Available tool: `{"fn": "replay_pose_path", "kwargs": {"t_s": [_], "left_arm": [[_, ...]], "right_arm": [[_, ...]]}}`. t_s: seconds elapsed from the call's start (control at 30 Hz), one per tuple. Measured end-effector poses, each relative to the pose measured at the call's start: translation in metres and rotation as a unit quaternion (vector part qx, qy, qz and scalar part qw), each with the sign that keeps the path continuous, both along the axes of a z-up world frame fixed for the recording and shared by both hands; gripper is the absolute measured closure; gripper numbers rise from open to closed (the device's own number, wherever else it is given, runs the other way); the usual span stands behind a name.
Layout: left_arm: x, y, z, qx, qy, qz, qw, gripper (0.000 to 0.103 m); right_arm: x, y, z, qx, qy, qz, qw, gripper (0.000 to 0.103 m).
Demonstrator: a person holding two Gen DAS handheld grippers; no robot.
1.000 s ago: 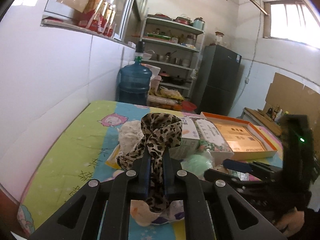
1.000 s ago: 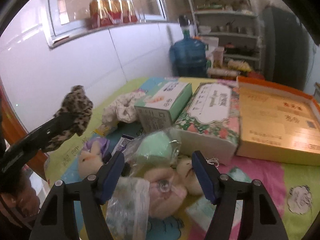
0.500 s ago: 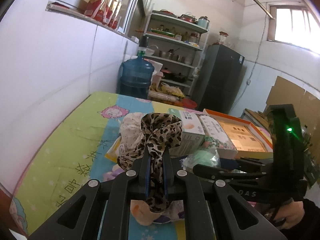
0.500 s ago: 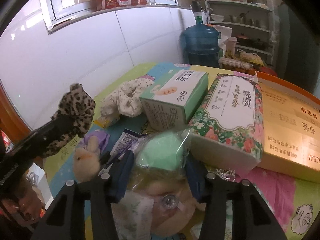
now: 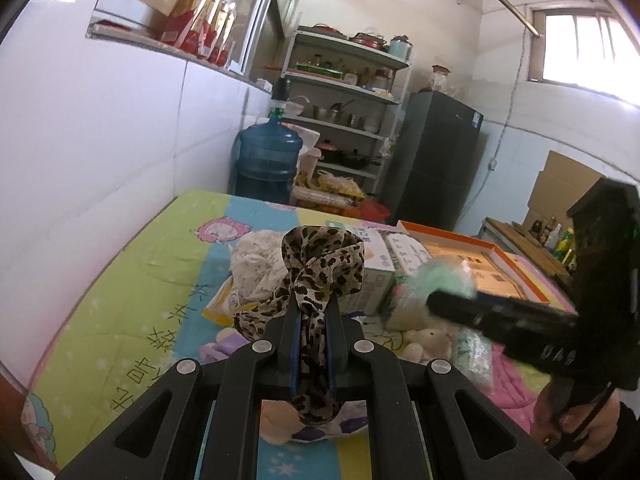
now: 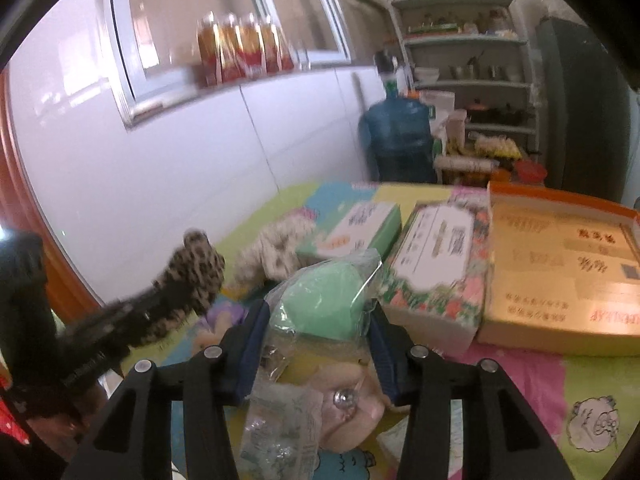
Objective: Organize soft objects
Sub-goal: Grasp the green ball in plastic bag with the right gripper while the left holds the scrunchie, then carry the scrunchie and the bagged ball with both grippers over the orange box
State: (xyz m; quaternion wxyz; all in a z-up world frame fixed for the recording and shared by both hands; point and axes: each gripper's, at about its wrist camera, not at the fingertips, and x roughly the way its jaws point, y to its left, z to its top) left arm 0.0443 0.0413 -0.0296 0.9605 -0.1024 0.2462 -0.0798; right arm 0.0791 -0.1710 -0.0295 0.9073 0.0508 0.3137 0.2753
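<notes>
Left tongs [image 5: 312,312] clamp scarf [image 5: 320,264]; right tongs [image 6: 316,320] — green pouch [image 6: 324,300].

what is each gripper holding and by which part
Left gripper: leopard-print scrunchie, pinched across its band. Right gripper: green sponge in clear wrapper, by its sides.

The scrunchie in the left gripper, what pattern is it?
Leopard print, brown and black spots on the scrunchie; clearest in left wrist view.

White tiled walls [image 5: 120,152] enclose a small kitchen. A window ledge [image 5: 168,46] on the left holds red-labelled bottles [image 5: 196,20]. At the back, a metal shelf rack [image 5: 344,120] carries pots and jars, with a blue water jug [image 5: 266,166] beside it and a dark fridge [image 5: 434,164] to its right. Daylight enters through a high barred window [image 5: 580,52].
</notes>
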Motion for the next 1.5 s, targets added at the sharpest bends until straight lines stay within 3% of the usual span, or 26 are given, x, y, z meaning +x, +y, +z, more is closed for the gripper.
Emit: {"fn": "replay_pose_path", "kwargs": {"t_s": [0.43, 0.97, 1.5], "left_arm": [[-0.006, -0.042, 0.022, 0.016, -0.019, -0.051, 0.9984, 0.094], [0.002, -0.136, 0.032, 0.020, -0.020, -0.137, 0.9901, 0.094], [0.065, -0.228, 0.040, 0.033, -0.012, -0.158, 0.9869, 0.094]], "right_arm": [[-0.034, -0.066, 0.037, 0.011, -0.049, -0.066, 0.997, 0.054], [-0.054, -0.156, 0.044, -0.019, -0.070, -0.151, 0.986, 0.054], [-0.030, -0.235, 0.050, -0.037, -0.094, -0.202, 0.974, 0.054]]}}
